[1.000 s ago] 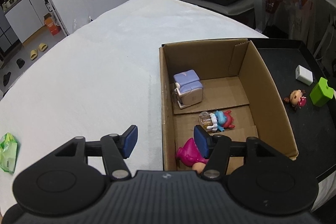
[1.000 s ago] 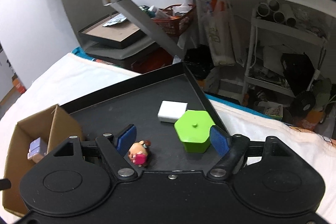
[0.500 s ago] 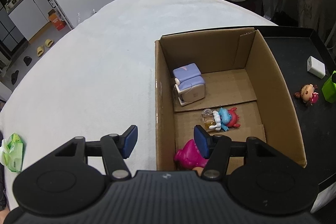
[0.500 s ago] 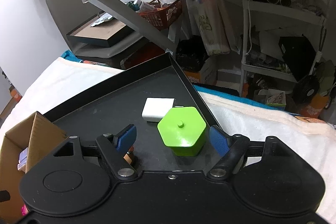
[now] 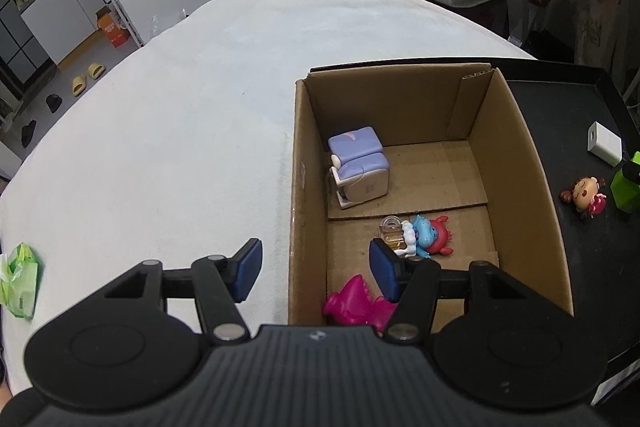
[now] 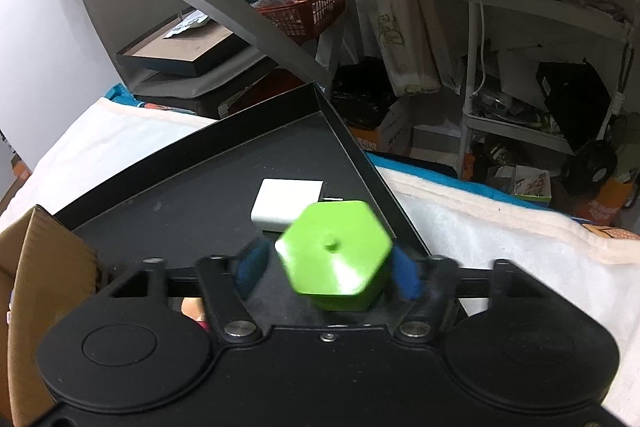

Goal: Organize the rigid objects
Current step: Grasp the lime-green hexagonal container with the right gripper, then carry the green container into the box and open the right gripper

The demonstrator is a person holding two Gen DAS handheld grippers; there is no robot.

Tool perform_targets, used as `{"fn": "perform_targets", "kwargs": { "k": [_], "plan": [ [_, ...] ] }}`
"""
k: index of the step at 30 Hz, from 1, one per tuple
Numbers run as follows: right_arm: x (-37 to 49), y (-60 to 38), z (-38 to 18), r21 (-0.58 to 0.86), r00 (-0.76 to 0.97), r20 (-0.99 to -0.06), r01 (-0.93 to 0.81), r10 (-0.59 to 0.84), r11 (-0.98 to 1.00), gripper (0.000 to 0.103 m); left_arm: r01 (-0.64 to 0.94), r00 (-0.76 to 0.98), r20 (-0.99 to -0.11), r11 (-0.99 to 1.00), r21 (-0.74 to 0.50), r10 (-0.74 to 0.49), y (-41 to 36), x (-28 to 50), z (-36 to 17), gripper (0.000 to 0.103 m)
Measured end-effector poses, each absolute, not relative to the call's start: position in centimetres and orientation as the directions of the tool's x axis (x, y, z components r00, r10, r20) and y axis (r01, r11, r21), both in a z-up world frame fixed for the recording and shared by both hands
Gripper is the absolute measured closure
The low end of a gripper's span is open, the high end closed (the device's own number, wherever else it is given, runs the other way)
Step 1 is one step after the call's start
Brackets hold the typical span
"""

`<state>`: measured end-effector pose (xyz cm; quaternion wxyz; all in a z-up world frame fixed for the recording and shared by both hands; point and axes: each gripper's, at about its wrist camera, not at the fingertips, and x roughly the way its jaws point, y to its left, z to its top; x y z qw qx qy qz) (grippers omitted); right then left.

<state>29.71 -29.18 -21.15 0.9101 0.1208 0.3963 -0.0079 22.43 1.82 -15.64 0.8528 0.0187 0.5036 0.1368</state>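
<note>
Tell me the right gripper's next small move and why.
Probably finish closing, then lift. The right gripper has its jaws closing around the green hexagonal container, which sits between the blue pads on the black tray; the left pad still shows a gap. The cardboard box alongside already holds toys.

The lime-green hexagonal plastic box [image 6: 335,254] and the blue pads [image 6: 405,274] beside it are smeared by motion blur. In the left view, the magenta plastic dinosaur [image 5: 357,304] is half hidden behind the gripper body, and the small doll figure [image 6: 193,310] barely peeks out.
</note>
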Motion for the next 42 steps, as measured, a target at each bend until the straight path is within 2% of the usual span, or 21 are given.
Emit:
{"fn": "perform_targets", "kwargs": {
  "k": [15,28,33,35,42],
  "plan": [
    [27.7,-28.4,-18.6,0.229,0.705,-0.697,0.046,0.131,0.972,0.046,-0.211,0.5,-0.844,0.972,0.101,0.196,2.4,21.3,-14.9,0.045],
    [26.4,-24.6,-14.0,0.208,0.719,-0.672,-0.045,0.176,0.977,0.046,-0.205,0.532,-0.833,0.978,0.046,0.151,3.5,20.5,-15.0,0.046],
    [25.8,-22.1,-11.9,0.195,0.726,-0.656,-0.103,0.208,0.975,0.046,-0.21,0.522,-0.844,0.978,0.014,0.124,4.3,20.4,-15.3,0.061],
    [25.6,-21.1,-11.2,0.186,0.726,-0.652,-0.126,0.219,0.974,0.046,-0.214,0.514,-0.851,0.977,-0.007,0.106,4.6,20.4,-15.4,0.073],
    [24.6,-17.5,-9.7,0.151,0.719,-0.647,-0.207,0.255,0.967,0.046,-0.213,0.489,-0.87,0.976,-0.052,0.061,5.5,20.3,-16.1,0.089]
  ]
}}
